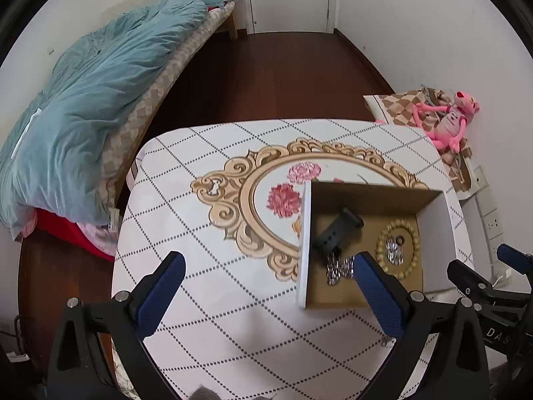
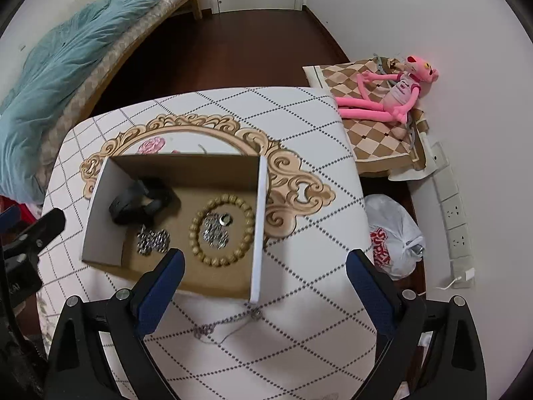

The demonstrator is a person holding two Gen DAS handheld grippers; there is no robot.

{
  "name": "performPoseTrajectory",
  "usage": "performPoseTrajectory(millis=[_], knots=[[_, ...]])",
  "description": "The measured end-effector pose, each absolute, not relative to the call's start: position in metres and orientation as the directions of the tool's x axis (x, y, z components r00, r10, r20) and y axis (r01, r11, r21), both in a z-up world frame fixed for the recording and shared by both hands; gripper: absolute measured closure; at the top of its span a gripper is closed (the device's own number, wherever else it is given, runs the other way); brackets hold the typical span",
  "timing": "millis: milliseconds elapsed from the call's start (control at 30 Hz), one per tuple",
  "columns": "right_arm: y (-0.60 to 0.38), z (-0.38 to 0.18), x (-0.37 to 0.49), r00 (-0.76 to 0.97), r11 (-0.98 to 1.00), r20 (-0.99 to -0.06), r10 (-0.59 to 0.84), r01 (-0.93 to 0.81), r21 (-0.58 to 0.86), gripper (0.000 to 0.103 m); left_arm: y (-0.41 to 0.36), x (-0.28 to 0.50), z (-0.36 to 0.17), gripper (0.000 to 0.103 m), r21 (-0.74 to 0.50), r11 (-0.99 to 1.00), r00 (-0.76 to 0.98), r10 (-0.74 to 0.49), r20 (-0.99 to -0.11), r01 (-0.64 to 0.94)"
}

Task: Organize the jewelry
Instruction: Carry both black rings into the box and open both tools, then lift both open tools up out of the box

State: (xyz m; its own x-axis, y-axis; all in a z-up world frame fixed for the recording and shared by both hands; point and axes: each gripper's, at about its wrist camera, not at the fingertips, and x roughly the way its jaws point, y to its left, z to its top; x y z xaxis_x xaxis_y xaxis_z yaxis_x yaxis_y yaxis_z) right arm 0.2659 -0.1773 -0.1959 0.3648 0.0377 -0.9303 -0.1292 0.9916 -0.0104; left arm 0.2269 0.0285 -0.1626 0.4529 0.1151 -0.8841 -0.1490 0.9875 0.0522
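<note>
An open cardboard box (image 2: 260, 226) (image 1: 304, 243) stands on the patterned table. Inside lie a black watch band (image 2: 140, 205) (image 1: 336, 231), a wooden bead bracelet (image 2: 248, 233) (image 1: 414, 243), two sparkly silver pieces (image 2: 151, 240) (image 2: 215, 230) and a small ring (image 2: 226, 219). A thin silver chain (image 2: 226, 325) lies on the table in front of the box. My right gripper (image 2: 265, 286) is open and empty above the box's near edge and the chain. My left gripper (image 1: 268, 291) is open and empty, left of the box front.
The table (image 1: 206, 293) has a gold frame and flower print. A bed with a blue duvet (image 1: 93, 106) lies to the left. A pink plush toy (image 2: 393, 96) sits on a checkered cushion to the right. A white plastic bag (image 2: 393, 233) and a power strip (image 2: 456, 220) lie on the floor.
</note>
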Motion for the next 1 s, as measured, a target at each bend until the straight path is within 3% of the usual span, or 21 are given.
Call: performPoseTrajectory(millis=[1000], knots=[[-0.181,-0.096,0.158,0.563,0.997,-0.826,0.016,-0.076,-0.033,0.002,0.020,0.126,-0.080,0.000,0.049,0.986,0.607,0.138,-0.783,-0.161]])
